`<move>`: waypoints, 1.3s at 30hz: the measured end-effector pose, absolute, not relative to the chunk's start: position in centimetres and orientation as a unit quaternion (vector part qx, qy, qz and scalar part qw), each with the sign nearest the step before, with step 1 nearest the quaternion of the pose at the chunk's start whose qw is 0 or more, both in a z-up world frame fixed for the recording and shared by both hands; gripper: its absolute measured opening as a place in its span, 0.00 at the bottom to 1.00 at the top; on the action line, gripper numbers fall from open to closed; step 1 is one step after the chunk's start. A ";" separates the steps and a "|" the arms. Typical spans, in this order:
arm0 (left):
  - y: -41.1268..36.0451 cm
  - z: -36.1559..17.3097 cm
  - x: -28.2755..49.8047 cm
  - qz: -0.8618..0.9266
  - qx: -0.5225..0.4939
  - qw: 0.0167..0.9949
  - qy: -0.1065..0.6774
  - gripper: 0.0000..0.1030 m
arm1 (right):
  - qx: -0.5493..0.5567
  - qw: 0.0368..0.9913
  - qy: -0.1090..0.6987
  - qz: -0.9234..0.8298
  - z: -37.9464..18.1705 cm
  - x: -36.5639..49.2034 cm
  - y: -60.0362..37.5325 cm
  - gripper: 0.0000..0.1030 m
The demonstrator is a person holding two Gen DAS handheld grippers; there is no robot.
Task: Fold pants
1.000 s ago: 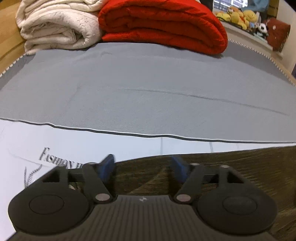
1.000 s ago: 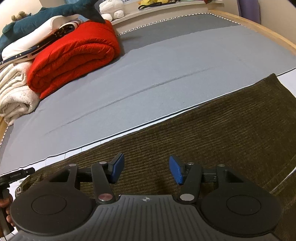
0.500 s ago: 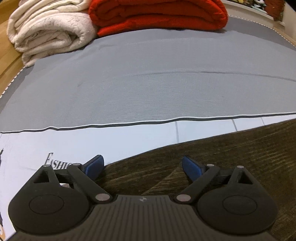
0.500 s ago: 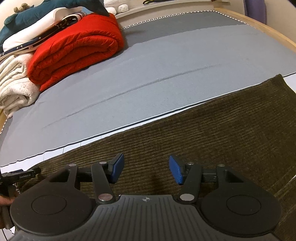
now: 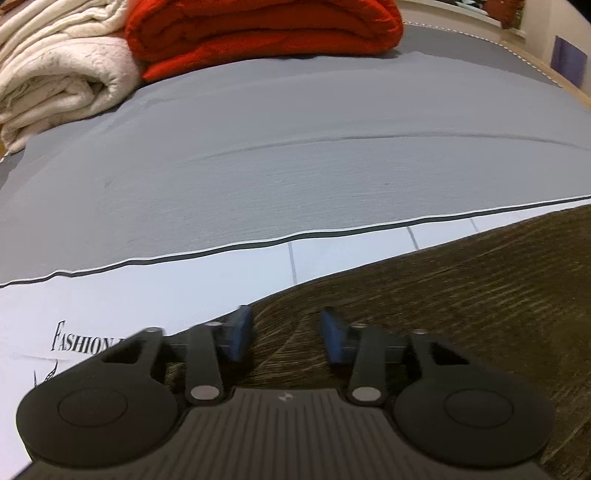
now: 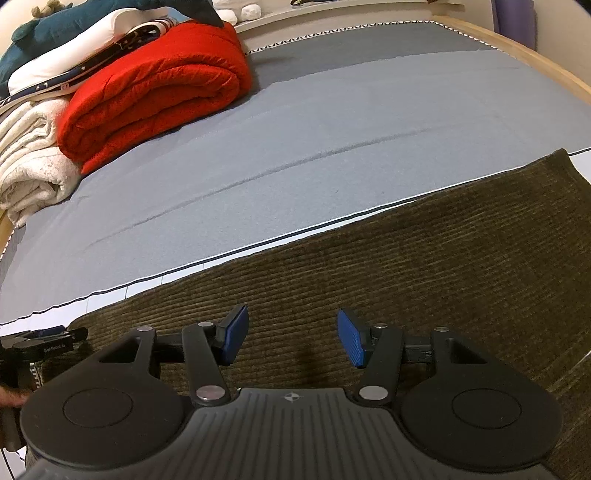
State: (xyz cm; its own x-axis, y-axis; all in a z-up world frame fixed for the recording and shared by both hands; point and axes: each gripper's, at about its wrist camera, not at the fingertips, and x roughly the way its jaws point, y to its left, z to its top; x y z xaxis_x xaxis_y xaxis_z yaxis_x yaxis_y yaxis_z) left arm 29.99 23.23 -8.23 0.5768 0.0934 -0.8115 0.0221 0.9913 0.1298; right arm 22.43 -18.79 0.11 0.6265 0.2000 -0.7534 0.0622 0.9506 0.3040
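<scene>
Right now my left gripper (image 5: 286, 334) sits over the near-left edge of the corduroy pants (image 6: 406, 266), pads motion-blurred. Its jaws have just been closing, with pant fabric under and between them; blur hides whether the pads actually bite the cloth, and a gap still shows between the blue pads.

My right gripper (image 6: 291, 338) hangs over the middle of the pants, jaws half spread, nothing pinched, pads clear of the fabric as far as I can see.

Pants lie flat on the white printed sheet (image 5: 147, 288), whose lettering is cut off by my left gripper body. Beyond the pants is the grey bedspread (image 5: 295, 166) with one long crease. Past that, at the bed's far edge: red folded comforter (image 6: 155, 88), cream blanket (image 6: 33, 166) beside it touching, both cropped in the left view. A dark teal plush (image 6: 74, 22) lies on top of the pile, partly out of frame.

Left gripper's housing shows at the right view's left edge (image 6: 44, 343); a bit of hand (image 6: 11, 397) is barely visible below it.
</scene>
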 end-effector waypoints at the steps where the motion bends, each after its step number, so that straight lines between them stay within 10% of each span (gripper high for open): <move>1: 23.1 -8.2 30.0 0.014 0.062 0.886 0.460 0.27 | 0.152 0.889 0.430 0.039 0.1 22.5 -18.8 0.55; 9: 22.6 -7.9 30.2 0.015 0.065 0.886 0.459 0.02 | 0.150 0.890 0.429 0.039 0.1 22.4 -18.7 0.55; 27: 24.0 -5.1 29.0 -0.025 0.039 0.884 0.465 0.00 | 0.149 0.893 0.424 0.036 0.5 22.0 -18.6 0.55; 35: 26.2 -4.2 26.8 -0.101 0.019 0.875 0.474 0.00 | 0.140 0.894 0.423 0.042 0.4 21.7 -18.2 0.55; 39: 27.7 -4.4 27.4 -0.054 -0.008 0.892 0.448 0.25 | 0.141 0.896 0.420 0.041 0.6 21.6 -18.5 0.55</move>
State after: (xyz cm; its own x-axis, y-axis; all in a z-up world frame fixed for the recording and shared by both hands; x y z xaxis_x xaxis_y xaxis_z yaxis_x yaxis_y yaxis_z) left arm 27.42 27.68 -4.39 0.5920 -0.1035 -0.7993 0.0889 0.9941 -0.0629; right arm 21.63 -18.48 0.64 0.6445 0.1911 -0.7404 0.0449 0.9571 0.2861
